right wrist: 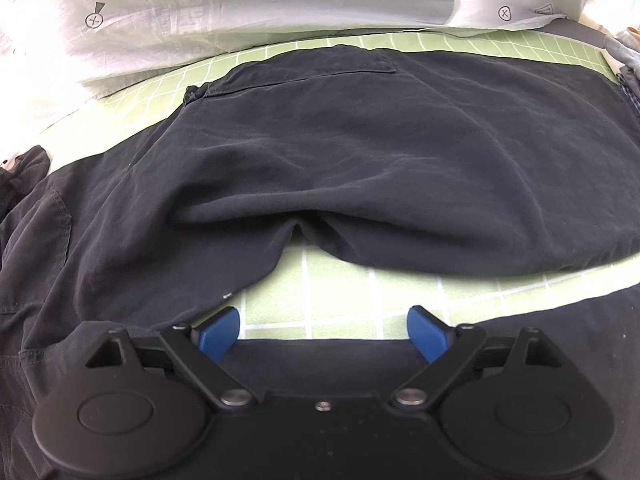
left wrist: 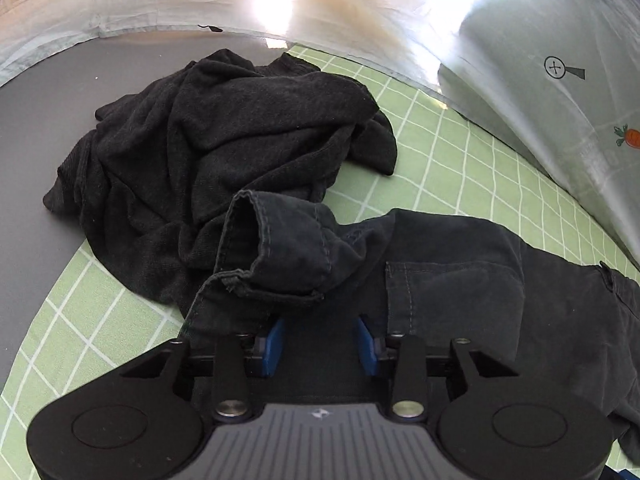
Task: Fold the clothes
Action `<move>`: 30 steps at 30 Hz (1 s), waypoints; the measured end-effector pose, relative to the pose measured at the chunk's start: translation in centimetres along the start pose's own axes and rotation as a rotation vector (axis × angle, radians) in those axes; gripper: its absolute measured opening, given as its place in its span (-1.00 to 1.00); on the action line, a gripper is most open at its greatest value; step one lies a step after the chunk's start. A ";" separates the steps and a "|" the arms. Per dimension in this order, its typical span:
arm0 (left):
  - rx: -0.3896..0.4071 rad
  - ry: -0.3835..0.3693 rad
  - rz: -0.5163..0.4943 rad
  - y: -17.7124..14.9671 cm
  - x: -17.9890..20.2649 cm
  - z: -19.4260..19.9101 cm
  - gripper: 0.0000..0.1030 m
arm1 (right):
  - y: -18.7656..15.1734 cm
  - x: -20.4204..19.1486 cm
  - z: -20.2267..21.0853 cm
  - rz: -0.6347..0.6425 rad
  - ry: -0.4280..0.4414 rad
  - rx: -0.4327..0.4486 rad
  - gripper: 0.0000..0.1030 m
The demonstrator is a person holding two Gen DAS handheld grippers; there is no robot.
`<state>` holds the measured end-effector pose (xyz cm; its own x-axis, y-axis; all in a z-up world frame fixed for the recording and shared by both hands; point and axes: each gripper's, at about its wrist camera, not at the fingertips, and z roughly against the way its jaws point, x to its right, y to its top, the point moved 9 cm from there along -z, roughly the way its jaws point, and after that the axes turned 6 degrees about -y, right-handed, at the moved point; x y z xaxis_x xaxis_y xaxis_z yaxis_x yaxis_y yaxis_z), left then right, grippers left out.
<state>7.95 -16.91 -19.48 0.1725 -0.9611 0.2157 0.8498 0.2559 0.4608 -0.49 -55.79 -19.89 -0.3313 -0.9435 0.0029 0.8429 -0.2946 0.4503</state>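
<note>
From the left wrist view, the left claw point(left wrist: 320, 340) hangs steeply over one leg of a pair of dark trousers point(left wrist: 460, 288), its blue pads point(left wrist: 272, 344) partly apart with dark cloth lying between them; the pads do not look to be pressing on it, so I read the claw as half-open over the fabric rather than gripping. Just ahead, the hem of that leg point(left wrist: 276, 252) is doubled back and stands up in a loose roll, which is probably why the claw sits here: that end needs pulling straight before any fold. Beyond it a crumpled black knit top point(left wrist: 224, 144) lies in a heap, partly on the green grid mat point(left wrist: 460, 152) and partly on the bare grey worktop point(left wrist: 36, 152), seemingly waiting its turn. From the right wrist view, the right claw point(right wrist: 324, 332) stands wide, nothing between its pads, poised over a bare patch of mat just below the crotch where the two legs part. The trousers point(right wrist: 380, 152) lie spread flat across the mat, a back pocket point(right wrist: 320, 68) uppermost (so seat side up), with pale printed sheeting point(right wrist: 260, 8) behind. Flat and centred like this, they look ready for a lengthwise fold, leg onto leg.
</note>
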 end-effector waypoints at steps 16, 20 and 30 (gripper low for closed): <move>-0.019 0.091 -0.118 -0.3 1.1 0.1 -0.19 | -1.2 -0.7 0.1 0.101 -0.034 0.015 1.00; -0.055 0.095 -0.115 -0.3 1.4 0.4 -0.19 | -1.6 -0.6 0.3 0.105 -0.034 0.007 1.00; -0.056 0.092 -0.165 -4.7 2.3 5.0 -0.02 | -3.6 1.0 2.2 0.018 0.006 -0.001 1.00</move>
<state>1.85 -19.78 -16.87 0.0713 -0.9956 0.0610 0.8962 0.0908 0.4342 -4.78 -55.33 -19.60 -0.3132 -0.9497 0.0055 0.8491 -0.2774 0.4495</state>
